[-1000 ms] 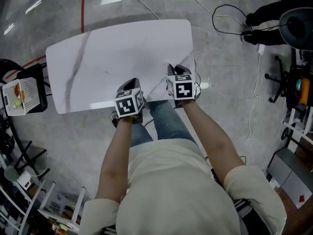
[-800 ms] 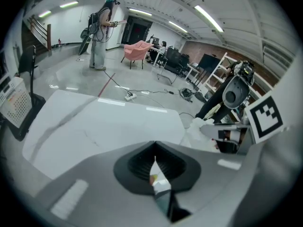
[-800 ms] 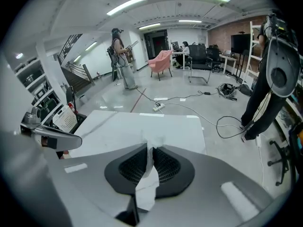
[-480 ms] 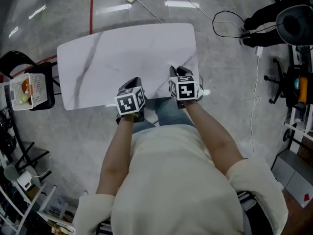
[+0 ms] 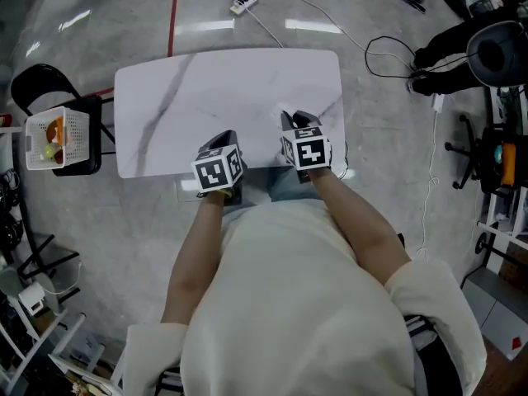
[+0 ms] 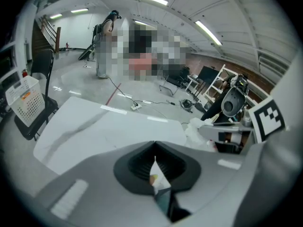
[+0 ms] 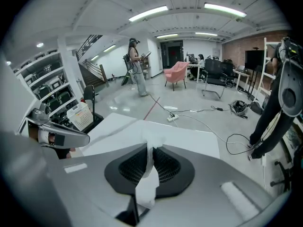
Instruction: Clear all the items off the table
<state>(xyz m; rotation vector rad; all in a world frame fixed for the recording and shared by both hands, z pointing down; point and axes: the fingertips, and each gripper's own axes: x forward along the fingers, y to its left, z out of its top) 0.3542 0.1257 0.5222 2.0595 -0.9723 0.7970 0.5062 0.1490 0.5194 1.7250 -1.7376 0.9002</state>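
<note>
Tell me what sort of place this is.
Probably a robotics lab or workshop: polished grey concrete floor, loose black cables and a white power strip lying on it, white metal storage racks along the wall.

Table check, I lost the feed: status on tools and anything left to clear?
Left tool shut, contents unclear. Right tool shut on white tissue. Table shows no items. Nothing in the way.

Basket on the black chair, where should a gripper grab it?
Probably the top rim of the white basket, coming straight down from above. It stands upright and open on the chair, and its thin mesh wall would fit between two jaws. Lift it level, as things lie inside.
</note>
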